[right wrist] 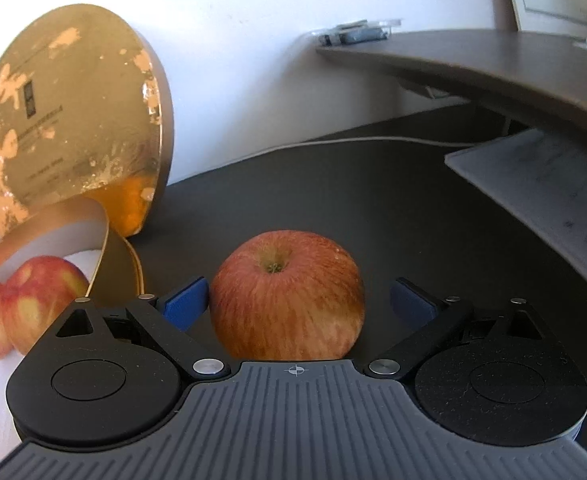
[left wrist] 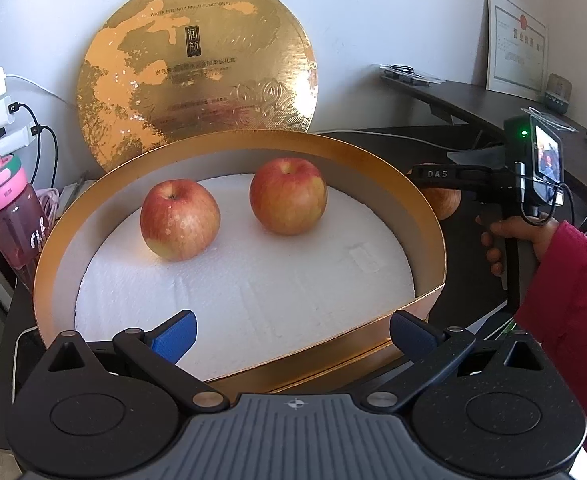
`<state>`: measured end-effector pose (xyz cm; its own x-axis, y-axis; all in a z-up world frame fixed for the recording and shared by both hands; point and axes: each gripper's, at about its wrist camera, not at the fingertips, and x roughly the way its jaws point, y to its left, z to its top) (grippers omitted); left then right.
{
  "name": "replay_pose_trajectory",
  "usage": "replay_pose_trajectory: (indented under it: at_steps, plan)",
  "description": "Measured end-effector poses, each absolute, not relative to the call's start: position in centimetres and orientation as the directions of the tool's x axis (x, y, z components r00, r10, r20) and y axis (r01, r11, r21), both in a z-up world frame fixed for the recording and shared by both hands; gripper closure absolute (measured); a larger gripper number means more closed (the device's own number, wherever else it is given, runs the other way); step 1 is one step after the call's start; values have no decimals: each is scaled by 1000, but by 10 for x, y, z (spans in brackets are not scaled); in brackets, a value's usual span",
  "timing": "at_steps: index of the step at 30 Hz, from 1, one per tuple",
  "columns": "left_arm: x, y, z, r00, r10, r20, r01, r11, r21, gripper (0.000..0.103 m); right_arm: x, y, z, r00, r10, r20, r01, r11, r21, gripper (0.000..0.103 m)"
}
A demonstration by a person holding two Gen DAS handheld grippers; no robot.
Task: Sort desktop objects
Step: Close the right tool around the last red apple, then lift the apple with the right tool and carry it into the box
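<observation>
My right gripper (right wrist: 297, 300) stands wide open around an apple (right wrist: 287, 296) on the dark desk (right wrist: 373, 208), just outside the round gold box (left wrist: 429, 216).

My left finger pad (right wrist: 185, 304) touches or nearly touches the fruit; the right pad stands clear of it. My left gripper (left wrist: 291, 330) hangs spread and empty at the box's near rim. Two apples (left wrist: 180, 220) (left wrist: 288, 197) sit apart on white foam (left wrist: 253, 288) inside. The gold lid (left wrist: 197, 76) leans upright against the wall behind.

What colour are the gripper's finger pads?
Blue finger pads, clearest in the left wrist view.
</observation>
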<state>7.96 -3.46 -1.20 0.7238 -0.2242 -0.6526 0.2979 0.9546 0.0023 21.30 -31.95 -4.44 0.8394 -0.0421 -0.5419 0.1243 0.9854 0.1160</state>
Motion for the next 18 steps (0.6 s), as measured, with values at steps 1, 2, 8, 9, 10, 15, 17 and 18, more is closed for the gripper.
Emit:
replay_pose_trajectory:
  at_steps: [1,2,8,9,10,15,17,18]
  plan:
    - [79,-35,-12,724,-225,-652,298,954,2,1,215,-319,-45,837,-37,-546,121,986,118,9]
    - [78,-35,-12,724,-225,-652,299,954,3,1,216,-318,-46,833,-36,-553,119,986,115,14]
    - [71,-32,-10,727,-225,-649,299,954,5,1,218,-311,-46,813,-61,-580,133,988,82,19]
    - [70,-31,-10,727,-227,-648,301,954,3,1,215,-310,-45,808,-66,-586,135,988,74,19]
    - [68,-31,-9,727,-230,-646,303,953,2,1,212,-310,-45,803,-70,-592,136,988,68,19]
    - [60,-31,-7,727,-250,-640,322,947,-5,1,180,-312,-42,786,-78,-613,149,987,66,19]
    - [57,-32,-7,725,-258,-638,330,944,-7,1,162,-314,-42,786,-73,-614,150,986,74,19]
    - [55,-32,-6,725,-262,-637,333,943,-9,1,154,-315,-43,787,-71,-613,149,986,77,19]
